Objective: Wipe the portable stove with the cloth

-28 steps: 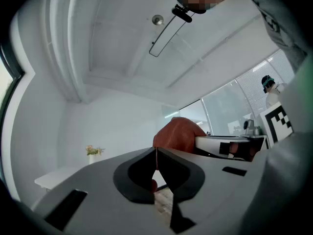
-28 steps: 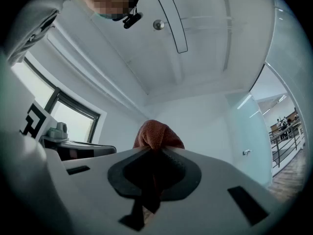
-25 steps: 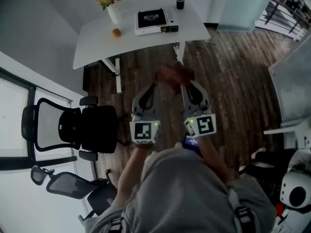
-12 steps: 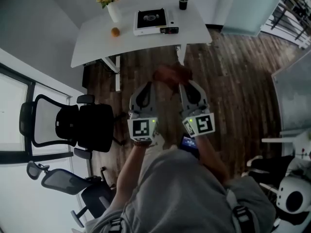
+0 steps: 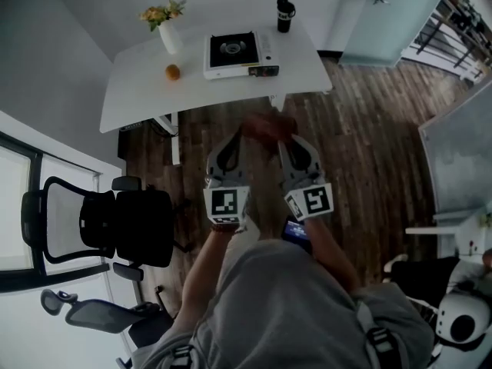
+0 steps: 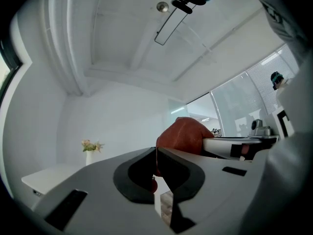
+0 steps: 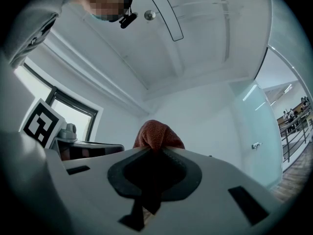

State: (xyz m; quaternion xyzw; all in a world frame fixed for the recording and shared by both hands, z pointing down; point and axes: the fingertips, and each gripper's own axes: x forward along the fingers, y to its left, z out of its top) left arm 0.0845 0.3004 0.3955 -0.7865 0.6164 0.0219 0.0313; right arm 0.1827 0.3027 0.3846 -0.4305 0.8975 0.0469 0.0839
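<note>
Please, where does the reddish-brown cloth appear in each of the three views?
Head view: the reddish-brown terry cloth is at centre, held between left gripper and right gripper.
Left gripper view: centre, just beyond the shut jaws.
Right gripper view: centre, bulging above the shut jaws.
Shared landmark: white vase of flowers, in head and left gripper views only.

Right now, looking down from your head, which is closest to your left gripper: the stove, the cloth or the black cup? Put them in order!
1. cloth: pinched in the left gripper itself, right at its tips.
2. stove: ahead, near the middle of the table.
3. black cup: at the table's back edge, behind the stove and to its right.
</note>
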